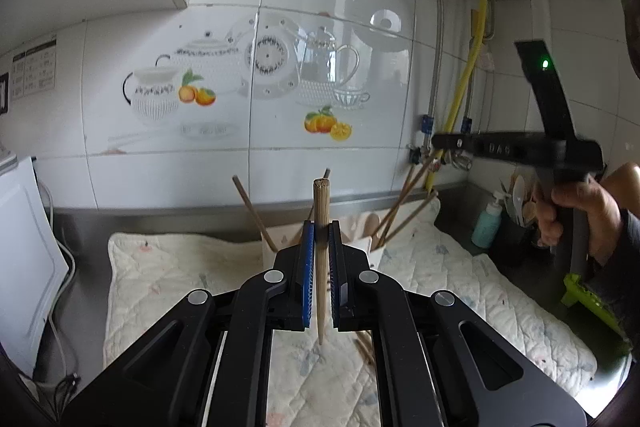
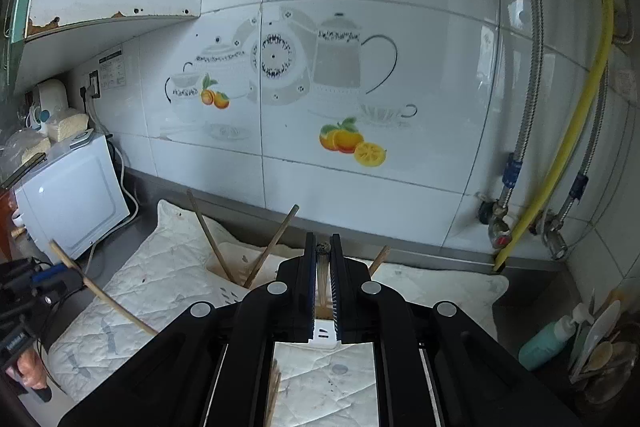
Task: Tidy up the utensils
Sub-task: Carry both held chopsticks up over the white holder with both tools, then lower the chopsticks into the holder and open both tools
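Observation:
In the left wrist view my left gripper is shut on a wooden chopstick that stands upright between the blue pads. Behind it is a white utensil holder with chopsticks leaning out. At the right, a hand holds my right gripper, from which a chopstick slants down towards the holder. In the right wrist view my right gripper is shut on that chopstick, above the holder. My left gripper shows at the left with its chopstick.
A quilted cloth covers the steel counter, with loose chopsticks lying on it. A white appliance stands at the left. At the right are a teal soap bottle, a dark container of spoons, and pipes with a yellow hose.

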`<action>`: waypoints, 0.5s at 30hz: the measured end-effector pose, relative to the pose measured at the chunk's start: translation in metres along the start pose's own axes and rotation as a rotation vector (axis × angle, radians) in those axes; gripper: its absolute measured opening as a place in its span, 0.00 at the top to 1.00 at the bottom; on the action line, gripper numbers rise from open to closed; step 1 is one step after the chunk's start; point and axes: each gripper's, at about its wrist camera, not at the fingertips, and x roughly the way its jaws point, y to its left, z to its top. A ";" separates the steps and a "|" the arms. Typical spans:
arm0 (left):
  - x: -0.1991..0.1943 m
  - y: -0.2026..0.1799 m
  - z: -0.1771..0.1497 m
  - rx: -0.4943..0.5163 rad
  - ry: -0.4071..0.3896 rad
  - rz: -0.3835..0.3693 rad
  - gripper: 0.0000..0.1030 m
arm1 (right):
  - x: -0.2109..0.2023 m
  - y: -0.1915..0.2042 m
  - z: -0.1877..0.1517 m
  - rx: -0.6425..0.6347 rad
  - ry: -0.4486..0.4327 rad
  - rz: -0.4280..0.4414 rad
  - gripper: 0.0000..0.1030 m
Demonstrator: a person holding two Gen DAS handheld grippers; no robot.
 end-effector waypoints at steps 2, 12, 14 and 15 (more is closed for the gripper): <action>0.003 -0.002 0.016 0.014 -0.029 0.008 0.95 | 0.014 -0.001 0.000 0.003 0.048 0.006 0.94; 0.037 -0.011 0.077 0.054 -0.161 0.054 0.95 | 0.037 -0.009 -0.007 0.014 0.073 -0.007 0.93; 0.051 -0.011 0.080 0.060 -0.157 0.069 0.95 | 0.033 -0.009 -0.009 0.002 0.060 -0.013 0.92; 0.057 -0.010 0.081 0.064 -0.156 0.079 0.95 | 0.030 -0.010 -0.011 -0.005 0.048 -0.025 0.86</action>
